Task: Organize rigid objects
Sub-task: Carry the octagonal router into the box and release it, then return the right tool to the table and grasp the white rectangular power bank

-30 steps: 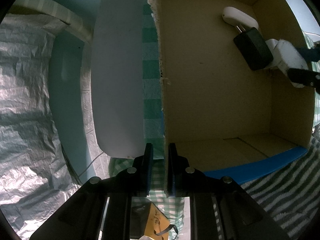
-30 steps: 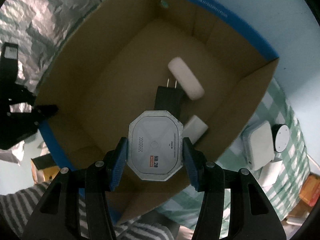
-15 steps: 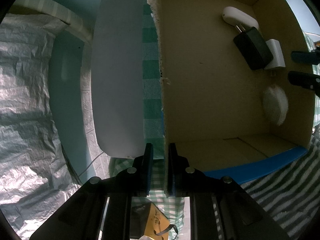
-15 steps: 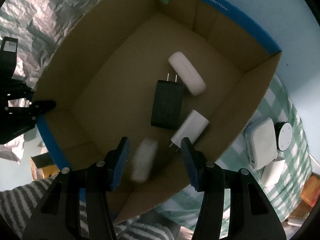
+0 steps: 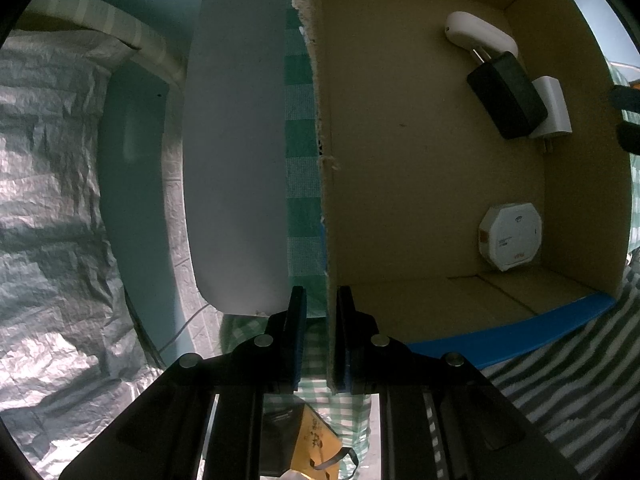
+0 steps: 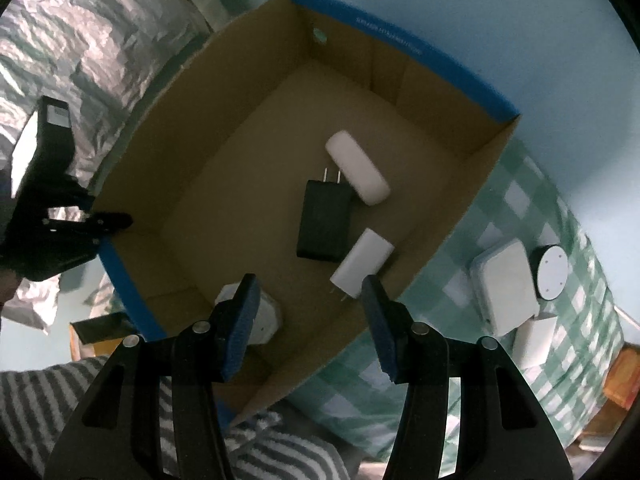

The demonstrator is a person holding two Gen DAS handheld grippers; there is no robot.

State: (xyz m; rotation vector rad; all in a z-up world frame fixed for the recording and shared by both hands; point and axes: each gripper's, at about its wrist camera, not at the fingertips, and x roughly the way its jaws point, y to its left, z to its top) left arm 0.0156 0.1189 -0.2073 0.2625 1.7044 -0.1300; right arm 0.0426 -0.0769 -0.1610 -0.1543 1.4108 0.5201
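Octagonal white device: flat puck with a printed label, lying face up on the floor of the cardboard box, in the corner by the blue-edged wall. Judged light, hard-shelled and stiff, somewhat slick; best pinched across two opposite flat edges.

Black plug adapter: near the box's middle, prongs toward the white oblong case, which it touches. Judged dense and rigid; grip across the narrow sides.

White charger: just beside the black adapter, prongs toward the near box wall. Rigid and smooth.

Right gripper: above the box's near corner, jaws wide, nothing between them.

Left gripper: jaws narrow, straddling the box's torn side wall; appears to pinch it.

Outside the box, on the green checked cloth: square white device, round black-rimmed puck, not yet boxed.
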